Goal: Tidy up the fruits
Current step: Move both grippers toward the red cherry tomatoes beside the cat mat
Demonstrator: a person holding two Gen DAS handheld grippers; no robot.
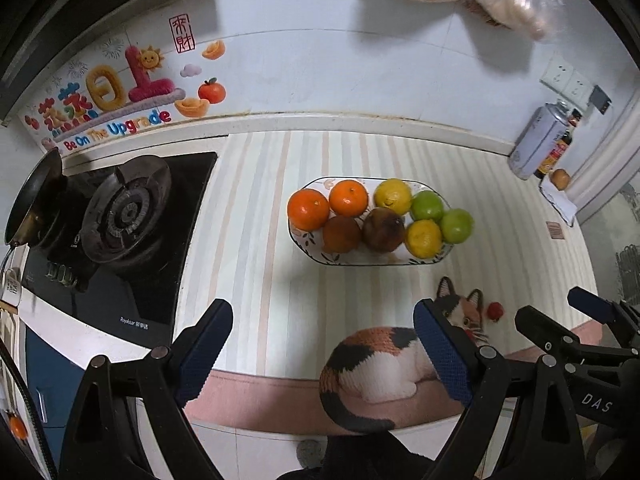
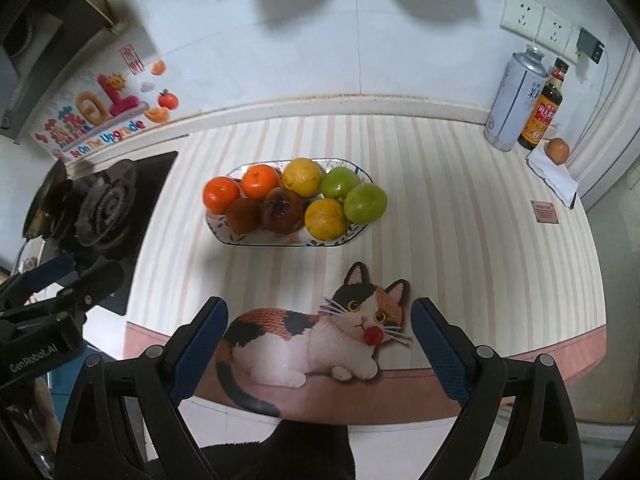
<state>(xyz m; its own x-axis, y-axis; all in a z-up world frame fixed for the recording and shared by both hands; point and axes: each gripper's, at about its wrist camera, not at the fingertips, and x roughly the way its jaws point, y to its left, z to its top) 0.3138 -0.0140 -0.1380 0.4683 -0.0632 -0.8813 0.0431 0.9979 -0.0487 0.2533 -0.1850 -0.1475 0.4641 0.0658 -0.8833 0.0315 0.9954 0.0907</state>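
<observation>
An oval patterned plate (image 1: 304,246) (image 2: 224,236) on the striped counter holds several fruits: two oranges (image 1: 308,209) (image 2: 221,194), two dark brown fruits (image 1: 383,229) (image 2: 282,211), two yellow lemons (image 1: 393,194) (image 2: 301,177) and two green limes (image 1: 456,225) (image 2: 365,203). My left gripper (image 1: 323,348) is open and empty, hovering near the counter's front edge, well short of the plate. My right gripper (image 2: 319,344) is open and empty too, over a calico cat mat (image 2: 320,340) (image 1: 376,364). The right gripper also shows in the left wrist view (image 1: 560,312).
A gas stove (image 1: 120,216) (image 2: 100,208) with a dark pan (image 1: 32,196) sits left. A spray can (image 1: 536,140) (image 2: 512,100), sauce bottle (image 2: 544,108) and a small orange fruit (image 2: 557,150) on paper stand back right. A small red ball (image 2: 372,335) lies on the mat.
</observation>
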